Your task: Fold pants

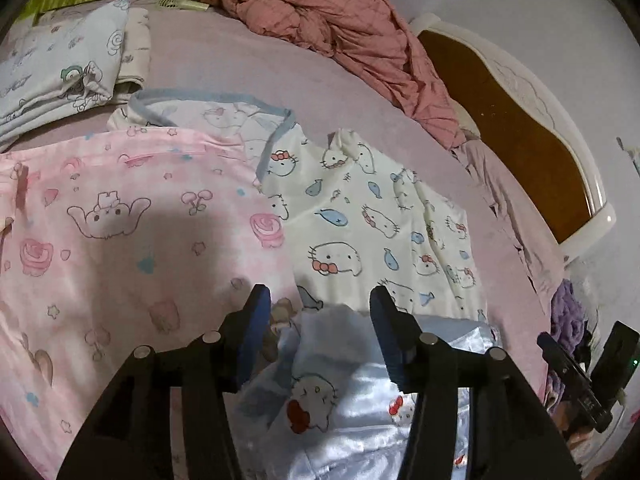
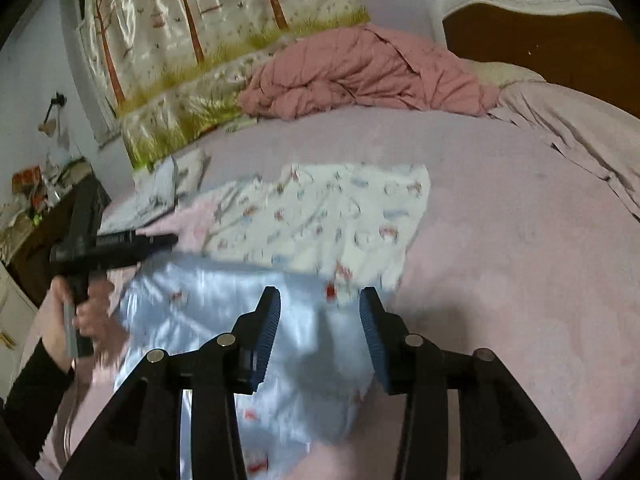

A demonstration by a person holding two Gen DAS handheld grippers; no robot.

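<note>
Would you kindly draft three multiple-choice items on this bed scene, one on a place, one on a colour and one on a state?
1. Where does the crumpled quilt lie?
A. at the far side of the bed, near the headboard
B. under the satin pants
C. on the floor

2. What colour are the shiny satin pants beneath the hand-held grippers?
A. dark green
B. pale blue
C. black

3. How do the jaws of the right hand-held gripper stand?
A. clamped on the quilt
C. pressed flat together
B. apart, gripping nothing

Answers: 1 A, the dusty pink heap sits far up the bed by the brown and white headboard; 2 B, the glossy fabric reads light blue in both wrist views; 3 B, a clear gap shows between the blue pads, with the pants lying below them, unpinched.
</note>
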